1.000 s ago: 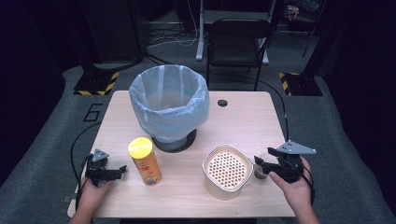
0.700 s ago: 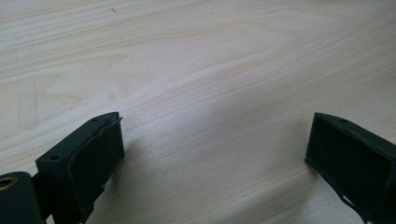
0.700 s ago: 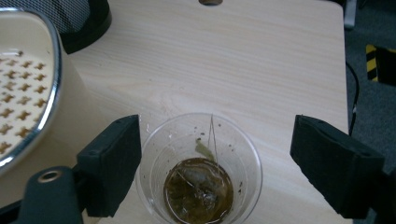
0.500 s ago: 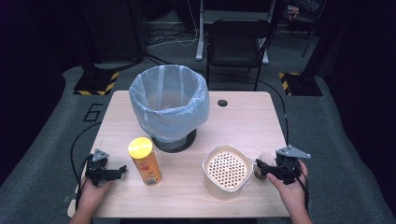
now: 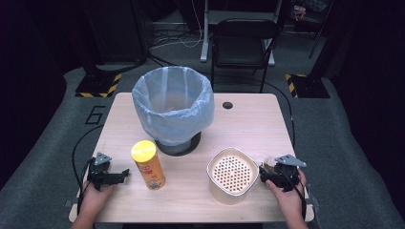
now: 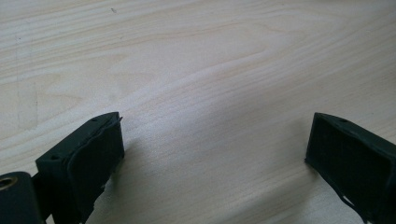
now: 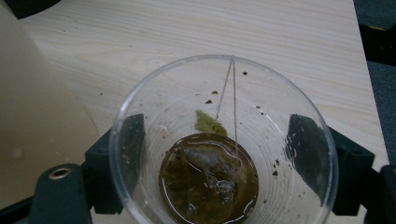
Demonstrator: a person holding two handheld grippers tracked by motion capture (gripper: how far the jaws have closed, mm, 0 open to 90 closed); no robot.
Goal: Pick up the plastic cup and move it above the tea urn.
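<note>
Cup [image 7: 224,144] with used tea bag stood at table's [image 5: 248,124] four o'clock, straddled by right gripper [image 7: 219,158], jaws just closing, apparently not clamped. Left gripper [image 6: 215,163] gaped, empty. Next: squeeze gently, lift level.

The bench [image 5: 248,124] is pale, matt wood grain. The cup [image 7: 299,121] is clear, glossy plastic. The bin liner [image 5: 157,119] is thin, translucent film. The tool [image 6: 215,158] pads [image 6: 95,161] look matt black rubber.
</note>
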